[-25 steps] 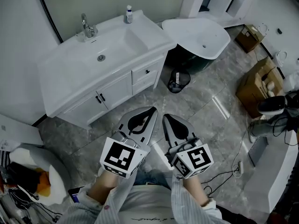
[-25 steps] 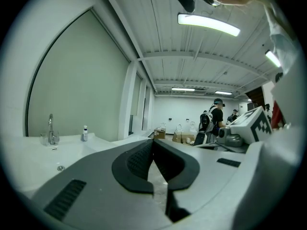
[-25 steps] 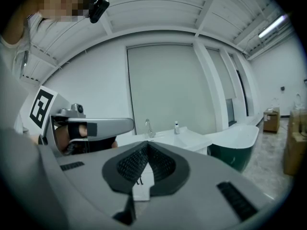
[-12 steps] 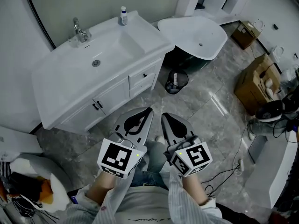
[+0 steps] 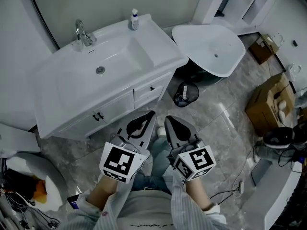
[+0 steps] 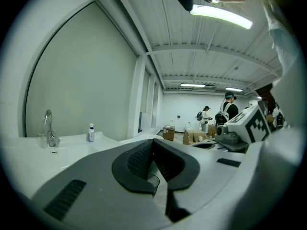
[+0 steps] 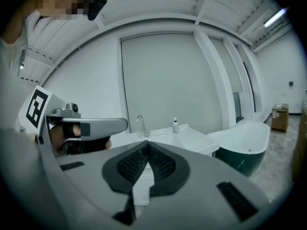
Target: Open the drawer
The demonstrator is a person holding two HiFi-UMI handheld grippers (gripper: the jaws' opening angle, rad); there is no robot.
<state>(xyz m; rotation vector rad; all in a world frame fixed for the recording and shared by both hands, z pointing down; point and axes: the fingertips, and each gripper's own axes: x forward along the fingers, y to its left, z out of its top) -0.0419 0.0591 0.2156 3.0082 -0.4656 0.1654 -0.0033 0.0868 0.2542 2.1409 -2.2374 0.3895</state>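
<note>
The white vanity (image 5: 72, 97) carries a sink, a faucet (image 5: 81, 32) and a small bottle (image 5: 135, 19). Its top drawer (image 5: 151, 89), with a dark knob, sits at the right end of the front, shut, above a second drawer. My left gripper (image 5: 153, 112) and right gripper (image 5: 167, 119) are side by side above the floor, pointing at the vanity front and a little short of the drawers. Both are shut with nothing between the jaws. The right gripper view shows the right gripper (image 7: 145, 143), its pads together, and the vanity (image 7: 192, 139) ahead. In the left gripper view the left gripper (image 6: 152, 141) has its tips meeting.
A white freestanding bathtub (image 5: 211, 47) stands right of the vanity, with a black waste bin (image 5: 186, 94) on the floor between them. Cardboard boxes (image 5: 268, 104) and cables lie at the right. Cabinet doors (image 5: 98, 115) are left of the drawers. People (image 6: 229, 110) stand far off.
Both grippers, still shut, have moved forward toward the vanity front. The vanity and its drawers now lie closer to the gripper tips in the head view.
</note>
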